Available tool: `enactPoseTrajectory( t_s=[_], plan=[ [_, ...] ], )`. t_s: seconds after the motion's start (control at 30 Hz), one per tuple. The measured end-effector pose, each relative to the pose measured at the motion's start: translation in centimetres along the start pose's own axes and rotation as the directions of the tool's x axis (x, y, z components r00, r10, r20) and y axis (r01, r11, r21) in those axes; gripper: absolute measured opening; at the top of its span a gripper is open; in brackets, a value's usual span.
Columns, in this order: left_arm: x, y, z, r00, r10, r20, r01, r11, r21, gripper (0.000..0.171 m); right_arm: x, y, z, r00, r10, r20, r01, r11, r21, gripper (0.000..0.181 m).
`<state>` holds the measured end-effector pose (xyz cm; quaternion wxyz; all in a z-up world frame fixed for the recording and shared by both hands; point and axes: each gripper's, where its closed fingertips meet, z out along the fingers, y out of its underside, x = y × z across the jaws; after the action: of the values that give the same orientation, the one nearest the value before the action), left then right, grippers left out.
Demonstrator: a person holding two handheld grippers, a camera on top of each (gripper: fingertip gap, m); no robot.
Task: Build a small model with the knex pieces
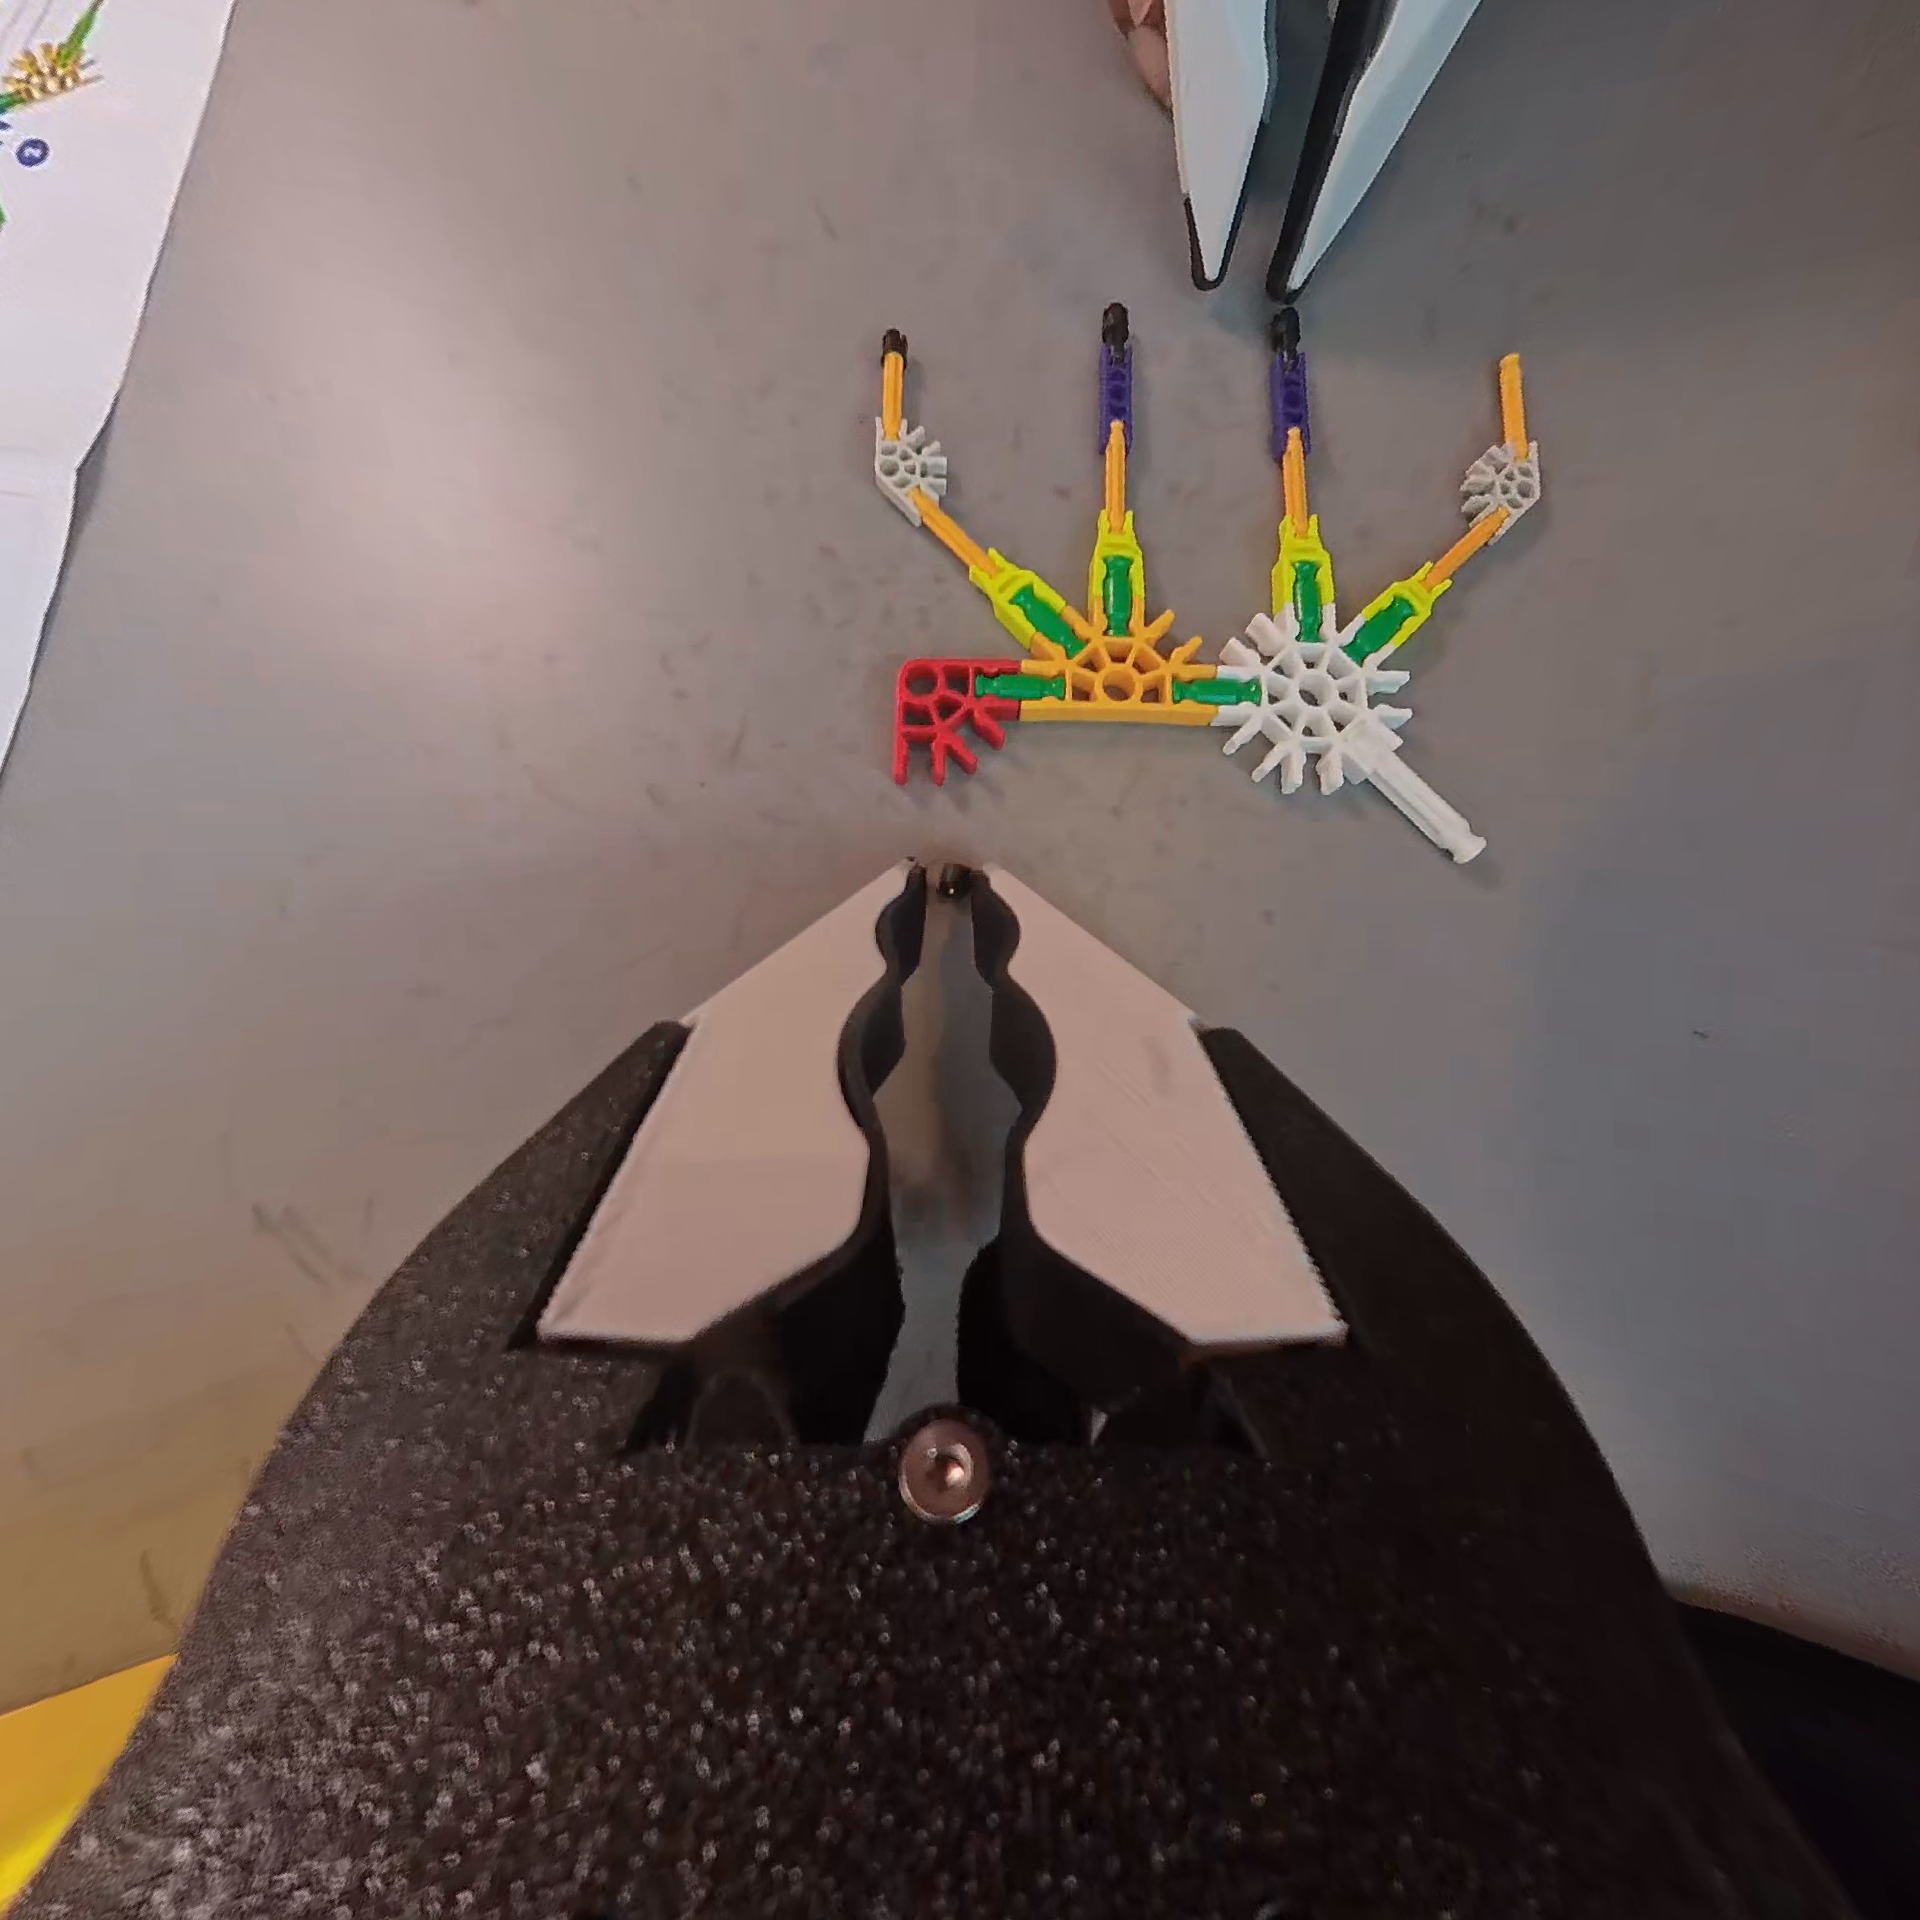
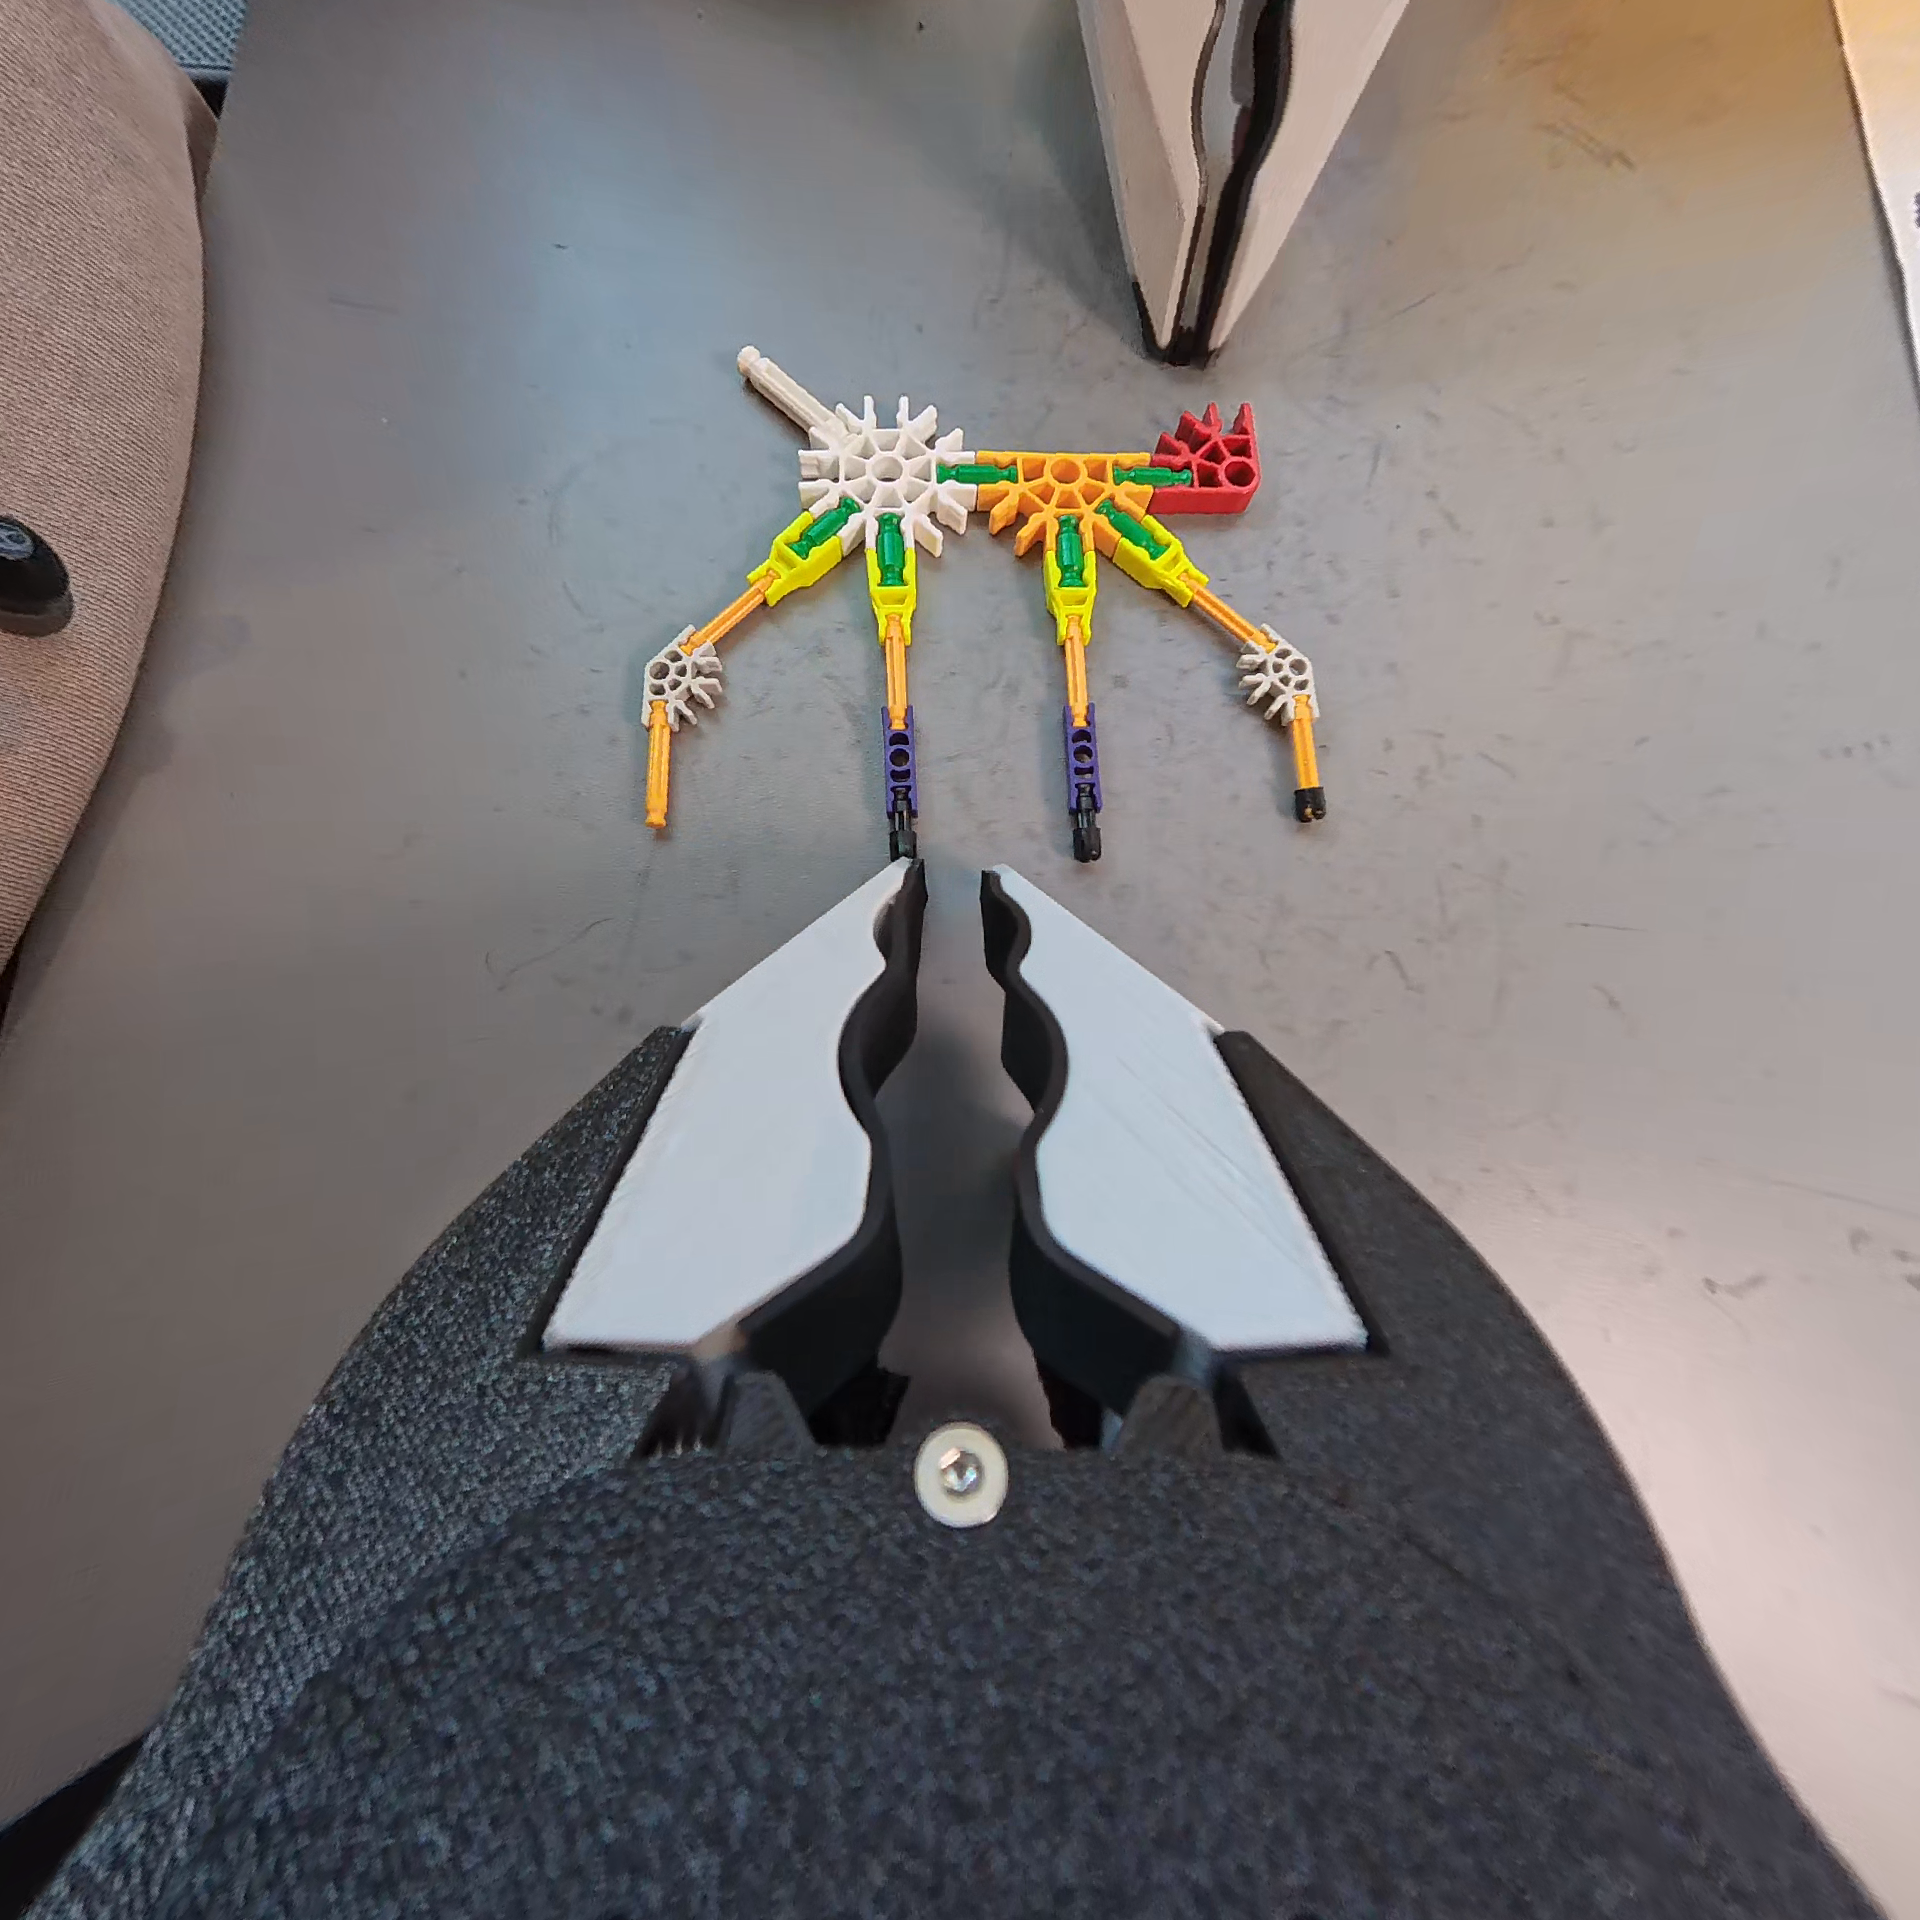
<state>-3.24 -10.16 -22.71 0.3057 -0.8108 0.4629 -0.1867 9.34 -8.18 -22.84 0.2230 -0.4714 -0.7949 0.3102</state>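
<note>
**Left hand-held gripper** (image 1: 948, 878): tips drawn together, pinching what looks like a small black piece (image 1: 951, 883). Only a speck of it shows between the tips. It is held low over the bench (image 1: 416, 727), touching nothing else.

**Right hand-held gripper** (image 2: 951, 883): jaws a little apart, nothing between them. Its left fingertip is just beside the black end-cap (image 2: 902, 826) of one purple-jointed leg.

**Construction-toy figure** (image 2: 1060, 488): lies flat on the bench between my two grippers, at 12 o'clock from the right one and 1 o'clock from the left.
- Body: white snowflake connector (image 2: 883, 473), orange half-round connector (image 2: 1060, 483) and red corner connector (image 2: 1216, 468), joined in a row by green rods.
- White rod (image 2: 779, 384): juts from the snowflake connector, away from the legs.
- Four legs of orange rods in yellow-green clips: the inner two carry purple connectors, the outer two grey ones.
- Three legs end in black caps. The outer leg (image 2: 657, 774) at 11 o'clock from the right gripper ends bare.

**Printed sheet** (image 1: 62, 312): on the bench at 10 o'clock in the left wrist view, well apart from the figure.

**Beige fabric** (image 2: 83, 416): along the 9 o'clock edge of the right wrist view.
</note>
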Motion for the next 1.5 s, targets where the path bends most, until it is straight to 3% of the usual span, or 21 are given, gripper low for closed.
enactPoseTrajectory(
  t_s=[0.17, 0.3, 0.47, 0.53, 0.67, 0.83, 0.97, 1.5],
  plan=[
    [0.5, -0.7, -0.1, 1.0, 0.029, -0.002, -0.029, 1.0, 0.01, 0.004, 0.3, 0.1, -0.1, 1.0, -0.009, -0.021, 0.009, 1.0, -0.007, 0.01],
    [1.2, -5.5, -0.5, 1.0, 0.022, 0.001, -0.021, 0.972, 0.232, 0.004, 1.1, -1.1, -1.5, 0.999, 0.02, -0.048, -0.016, 0.997, 0.076, 0.011],
    [1.8, -11.3, 1.5, 0.992, -0.128, -0.011, 0.119, 0.885, 0.451, 0.005, 3.7, -3.8, -4.0, 0.978, 0.034, -0.205, 0.012, 0.975, 0.222, 0.015],
    [2.1, -13.5, 1.8, 0.963, -0.245, -0.111, 0.267, 0.815, 0.515, 0.005, 4.5, -4.9, -4.9, 0.961, 0.028, -0.275, 0.052, 0.958, 0.281, 0.015],
    [1.4, -16.1, 0.7, 0.846, -0.423, -0.325, 0.529, 0.596, 0.604, 0.004, 5.6, -6.4, -6.7, 0.912, 0.0, -0.411, 0.15, 0.931, 0.332, 0.01],
    [1.7, -17.1, -0.6, 0.697, -0.454, -0.555, 0.716, 0.391, 0.579, 0.004, 5.4, -7.8, -7.4, 0.874, -0.038, -0.485, 0.239, 0.902, 0.359, 0.009],
    [1.7, -17.2, -1.3, 0.594, -0.433, -0.678, 0.804, 0.287, 0.52, 0.004, 5.5, -8.4, -7.6, 0.82, -0.089, -0.566, 0.319, 0.892, 0.321, 0.008],
    [1.1, -17.7, -1.4, 0.539, -0.396, -0.743, 0.842, 0.235, 0.486, 0.004, 4.8, -8.9, -8.4, 0.812, -0.111, -0.573, 0.36, 0.868, 0.343, 0.003]
  ],
)
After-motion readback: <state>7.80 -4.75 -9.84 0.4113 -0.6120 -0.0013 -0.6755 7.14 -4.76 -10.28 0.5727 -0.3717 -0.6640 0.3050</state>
